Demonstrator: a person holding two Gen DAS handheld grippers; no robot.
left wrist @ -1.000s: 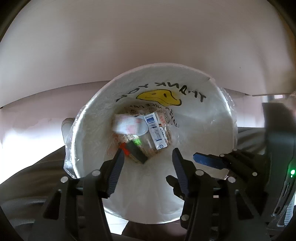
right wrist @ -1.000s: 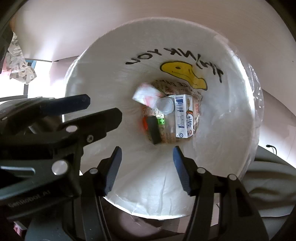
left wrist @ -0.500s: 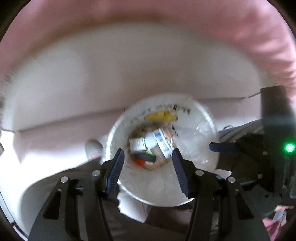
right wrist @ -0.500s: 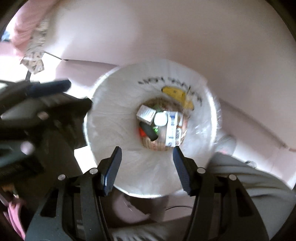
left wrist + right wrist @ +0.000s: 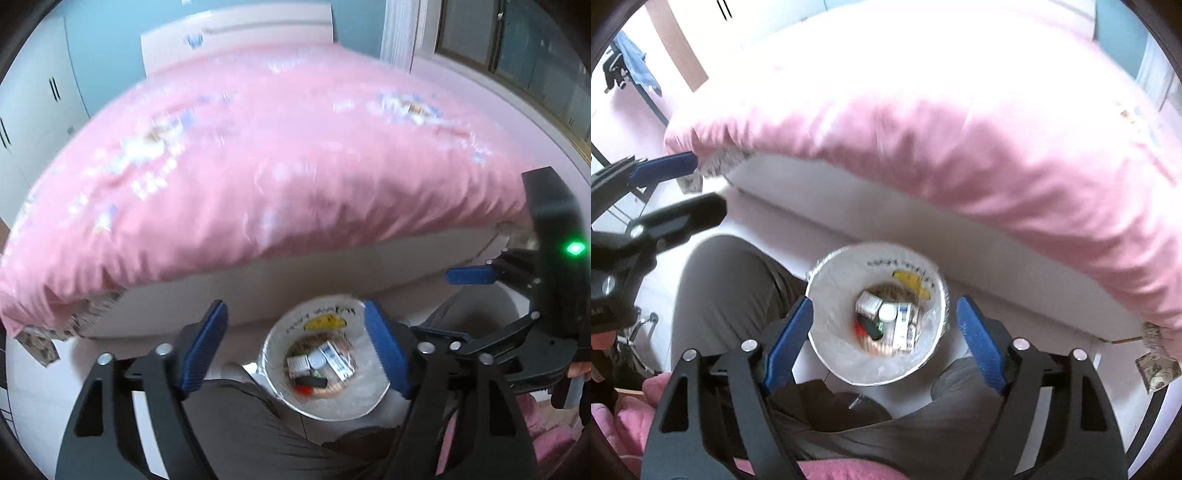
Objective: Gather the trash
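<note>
Bed (image 5: 295, 166) under a soft, glossy pink quilt; below it on the floor, a round bin (image 5: 827, 332) lined with a thin white bag, open upward to receive trash (image 5: 886, 321): small cartons, a cap. Left gripper (image 5: 295, 347) and right gripper (image 5: 884, 343) above it, fingers opening, empty.

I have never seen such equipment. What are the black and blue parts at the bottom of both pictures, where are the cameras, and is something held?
They are two hand-held grippers; a person carries one in each hand. Each picture comes from a camera on one gripper, looking along its jaws. The left gripper and right gripper are both opening and hold nothing. Below them stands a round bin lined with a white plastic bag, with small boxes and other trash inside. Behind it is a bed with a pink quilt.
</note>
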